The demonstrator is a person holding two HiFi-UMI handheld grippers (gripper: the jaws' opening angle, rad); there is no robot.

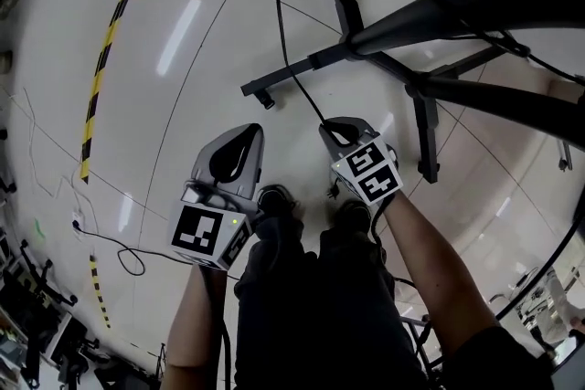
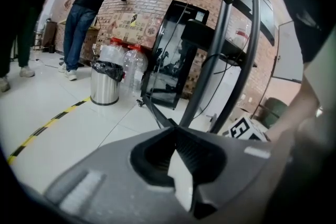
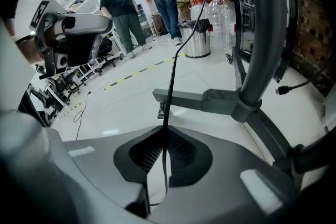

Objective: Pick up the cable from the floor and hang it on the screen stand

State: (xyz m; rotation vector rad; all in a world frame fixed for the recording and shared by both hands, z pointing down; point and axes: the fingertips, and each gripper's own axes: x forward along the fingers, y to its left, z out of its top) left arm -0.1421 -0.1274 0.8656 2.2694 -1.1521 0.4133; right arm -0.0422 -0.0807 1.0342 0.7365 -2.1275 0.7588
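Right gripper view shows me my right gripper [image 3: 165,136] clenched on the thin black cable [image 3: 172,71]. The cord passes between the 2 ribbed pads and runs up out of the top of the picture, lifted off the white tiled floor [image 3: 131,97]. The black metal screen stand [image 3: 262,50] is my landmark: its curved pole rises just right of the cable, and its grey foot bar lies on the floor behind the cord. In the head view this gripper sits just in front of the stand's base legs, and the cable climbs from it past one castor foot. My left gripper [image 2: 176,132] hangs beside the right one, on the side away from the stand. Its jaws are closed tip to tip on nothing.
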